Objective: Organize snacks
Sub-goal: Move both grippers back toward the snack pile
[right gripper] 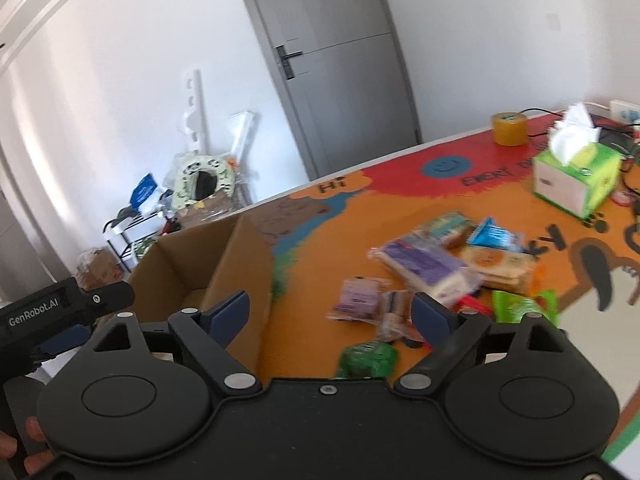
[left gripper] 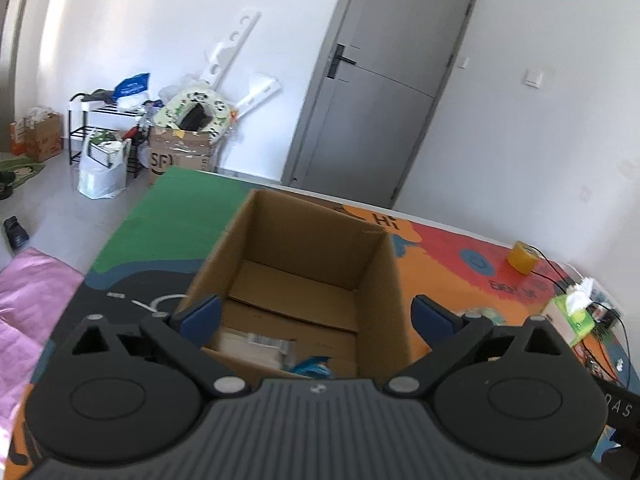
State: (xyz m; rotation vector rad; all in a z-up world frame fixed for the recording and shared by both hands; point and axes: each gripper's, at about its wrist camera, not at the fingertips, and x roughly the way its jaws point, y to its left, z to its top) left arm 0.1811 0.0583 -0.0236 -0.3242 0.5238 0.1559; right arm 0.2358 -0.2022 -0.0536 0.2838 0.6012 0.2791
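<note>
An open cardboard box (left gripper: 384,276) stands on the colourful table mat; it also shows at the left in the right wrist view (right gripper: 240,264). Inside it lie a pale packet (left gripper: 252,346) and a blue packet (left gripper: 314,366). My left gripper (left gripper: 316,314) is open and empty, hovering above the box opening. My right gripper (right gripper: 330,312) is open and empty above the mat, to the right of the box. Loose snacks lie ahead of it: a purple packet (right gripper: 424,266), a small purple packet (right gripper: 358,298), a blue packet (right gripper: 496,236), a biscuit pack (right gripper: 500,266) and green packets (right gripper: 370,358).
A green tissue box (right gripper: 576,178) and a yellow tape roll (right gripper: 509,129) stand at the far right of the table, with black cables beside them. The table's far edge runs below a grey door (left gripper: 384,80). Boxes, bags and a rack (left gripper: 104,136) sit on the floor at the left.
</note>
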